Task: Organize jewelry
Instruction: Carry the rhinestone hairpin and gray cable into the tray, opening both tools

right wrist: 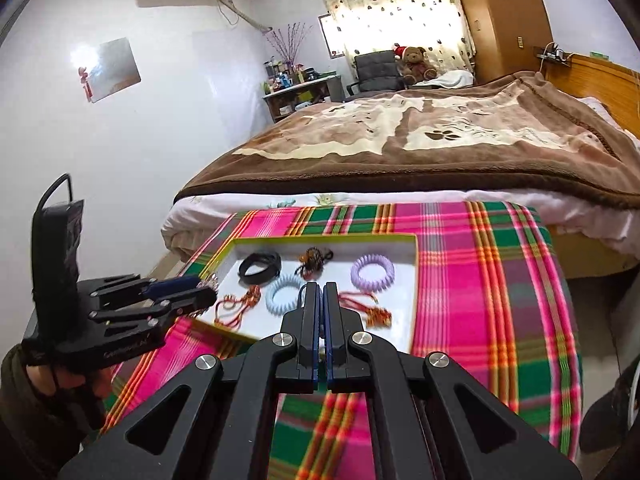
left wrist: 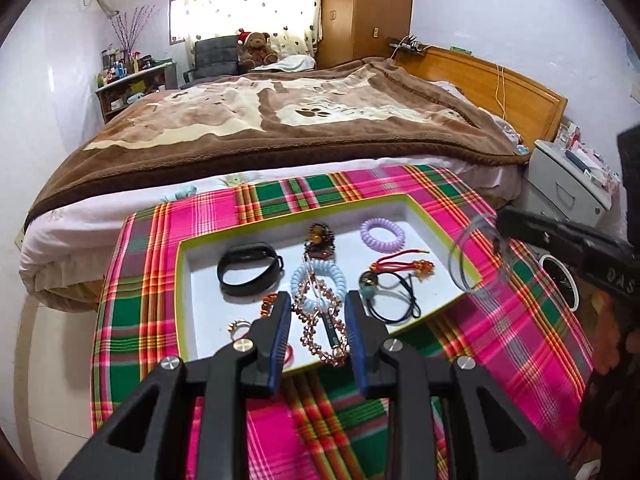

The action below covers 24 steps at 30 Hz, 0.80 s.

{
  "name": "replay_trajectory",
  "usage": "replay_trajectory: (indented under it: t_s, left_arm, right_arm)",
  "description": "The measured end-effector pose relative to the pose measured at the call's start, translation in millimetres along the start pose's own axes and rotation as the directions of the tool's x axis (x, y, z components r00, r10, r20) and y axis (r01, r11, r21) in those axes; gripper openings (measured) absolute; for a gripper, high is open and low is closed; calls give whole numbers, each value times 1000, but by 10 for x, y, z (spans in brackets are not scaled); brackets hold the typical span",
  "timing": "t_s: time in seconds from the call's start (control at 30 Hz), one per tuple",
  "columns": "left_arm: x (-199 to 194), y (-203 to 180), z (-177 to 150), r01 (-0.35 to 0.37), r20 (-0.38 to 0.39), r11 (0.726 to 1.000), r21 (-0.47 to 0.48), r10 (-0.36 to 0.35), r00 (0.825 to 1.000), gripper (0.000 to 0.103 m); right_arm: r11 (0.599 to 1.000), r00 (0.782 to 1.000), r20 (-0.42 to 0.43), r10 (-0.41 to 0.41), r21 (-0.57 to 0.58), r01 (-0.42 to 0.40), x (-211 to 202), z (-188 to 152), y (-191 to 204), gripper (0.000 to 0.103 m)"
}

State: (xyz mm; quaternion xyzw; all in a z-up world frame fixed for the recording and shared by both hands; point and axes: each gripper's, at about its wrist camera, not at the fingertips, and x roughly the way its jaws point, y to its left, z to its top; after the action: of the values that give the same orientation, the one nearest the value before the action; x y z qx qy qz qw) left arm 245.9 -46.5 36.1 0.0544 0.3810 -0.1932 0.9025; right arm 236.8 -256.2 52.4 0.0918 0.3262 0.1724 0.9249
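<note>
A white tray with a yellow-green rim (left wrist: 184,264) sits on the plaid cloth and holds jewelry: a black band (left wrist: 250,270), a purple coil tie (left wrist: 383,234), a blue coil tie (left wrist: 320,280), a rose-gold bead chain (left wrist: 320,328), a dark bead bracelet (left wrist: 318,240), a red cord (left wrist: 400,260) and a black elastic with a bead (left wrist: 394,294). My left gripper (left wrist: 318,308) is open, its fingers on either side of the bead chain. My right gripper (right wrist: 320,292) is shut on a thin clear-grey hoop (left wrist: 474,260), held above the tray's right edge.
The plaid cloth (right wrist: 480,300) covers a small table in front of a bed with a brown blanket (left wrist: 300,120). A white cabinet (left wrist: 560,184) stands at the right. The tray also shows in the right wrist view (right wrist: 414,280).
</note>
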Motion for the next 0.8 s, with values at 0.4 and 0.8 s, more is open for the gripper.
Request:
replay_trajectory:
  t_s: [0.4,0.8]
  left_arm:
    - [394,-39,4,45,-42,999,-15,-45,998,29]
    - [698,-68,-58,31,-89,998,-46,-35,995,29]
  right_arm:
    - [1000,997,-76,1,-20,-2,697,282,-34,1]
    - [999,983,-181,44,16,-42,1318,233,-256,1]
